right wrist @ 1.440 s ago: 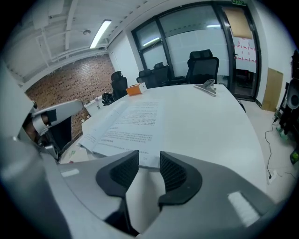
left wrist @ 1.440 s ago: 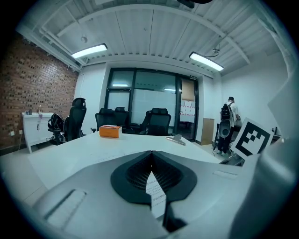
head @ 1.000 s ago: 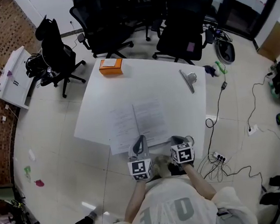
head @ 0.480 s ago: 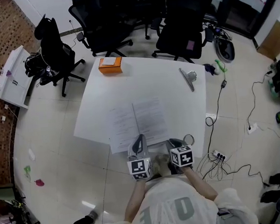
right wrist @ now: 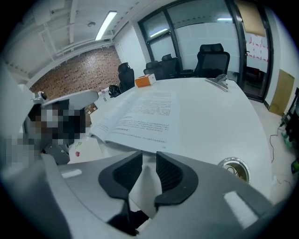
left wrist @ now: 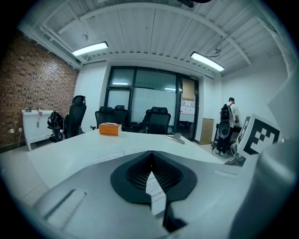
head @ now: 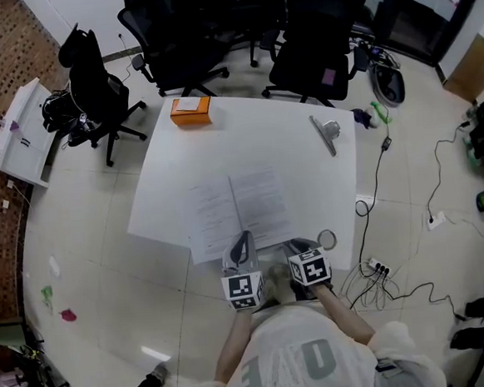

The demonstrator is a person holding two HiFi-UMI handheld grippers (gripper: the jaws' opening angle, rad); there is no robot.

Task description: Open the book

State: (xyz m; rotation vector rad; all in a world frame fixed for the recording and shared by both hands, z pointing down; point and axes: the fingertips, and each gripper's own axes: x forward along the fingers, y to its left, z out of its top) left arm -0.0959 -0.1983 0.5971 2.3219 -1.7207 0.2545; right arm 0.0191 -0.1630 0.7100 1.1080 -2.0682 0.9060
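The book (head: 239, 209) lies open on the white table (head: 308, 183), its near edge by both grippers; its printed right page (right wrist: 145, 112) fills the right gripper view. My left gripper (head: 240, 249) rests at the book's near edge by the spine. It is shut (left wrist: 150, 154), with a printed strip of page pinched between the pads. My right gripper (head: 300, 246) is at the table's near edge, right of the book. Its jaws (right wrist: 149, 163) have just been opening and stand apart. White paper shows in the gap, and the pads do not press on it.
An orange box (head: 191, 113) sits at the table's far left corner. A metal clip (head: 328, 136) lies at the far right. A round cable grommet (head: 326, 239) is beside the right gripper. Black office chairs (head: 188, 34) stand beyond the table. Cables (head: 381, 269) lie on the floor to the right.
The right gripper's jaws have opened, and it has shifted slightly left along the table's near edge. The left gripper and the book have not moved.
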